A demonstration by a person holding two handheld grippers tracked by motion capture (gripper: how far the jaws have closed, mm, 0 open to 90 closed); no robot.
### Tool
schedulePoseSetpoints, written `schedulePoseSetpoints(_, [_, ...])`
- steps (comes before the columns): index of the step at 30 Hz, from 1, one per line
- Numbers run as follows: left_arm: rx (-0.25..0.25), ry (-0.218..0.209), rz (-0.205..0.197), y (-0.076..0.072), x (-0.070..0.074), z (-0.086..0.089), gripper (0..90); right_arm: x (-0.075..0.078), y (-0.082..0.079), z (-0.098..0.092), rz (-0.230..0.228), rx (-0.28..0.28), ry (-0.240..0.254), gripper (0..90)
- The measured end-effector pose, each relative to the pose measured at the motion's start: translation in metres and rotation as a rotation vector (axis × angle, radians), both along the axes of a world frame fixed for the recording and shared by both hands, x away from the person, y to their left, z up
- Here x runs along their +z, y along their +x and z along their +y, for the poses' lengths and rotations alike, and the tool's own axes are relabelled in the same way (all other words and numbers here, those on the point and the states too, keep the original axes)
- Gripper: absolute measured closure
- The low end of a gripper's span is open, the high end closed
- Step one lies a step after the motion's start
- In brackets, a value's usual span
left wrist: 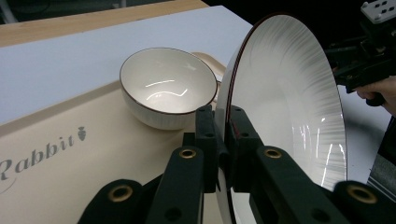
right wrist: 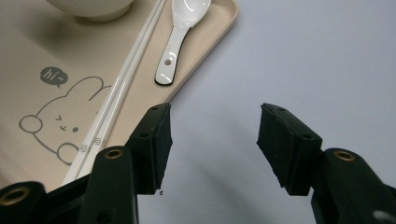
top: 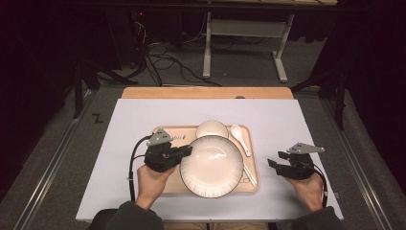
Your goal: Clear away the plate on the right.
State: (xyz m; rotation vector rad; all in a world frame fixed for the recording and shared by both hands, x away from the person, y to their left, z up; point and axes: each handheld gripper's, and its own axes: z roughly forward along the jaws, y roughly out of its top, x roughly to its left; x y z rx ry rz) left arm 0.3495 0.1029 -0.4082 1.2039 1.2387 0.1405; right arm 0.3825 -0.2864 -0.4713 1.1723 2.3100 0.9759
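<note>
Clamped on the rim of the large plate at its 9 o'clock, the left hand-held gripper has it tipped up over the tray. At 3 o'clock, the right hand-held gripper hangs open above the surface. Bowl, spoon and chopsticks lie untouched on the tray; likely an early stage.

Cables cross the floor (beside a white frame).
</note>
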Motion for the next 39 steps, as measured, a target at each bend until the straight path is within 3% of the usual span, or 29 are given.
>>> schedulePoseSetpoints(11, [0.046, -0.017, 0.028, 0.001, -0.002, 0.02, 85.3, -0.005, 0.006, -0.002, -0.008, -0.034, -0.04, 44.9])
schedulePoseSetpoints(39, [0.213, -0.038, 0.081, 0.004, -0.018, 0.068, 84.5, -0.008, 0.018, -0.003, -0.017, -0.068, -0.012, 44.3])
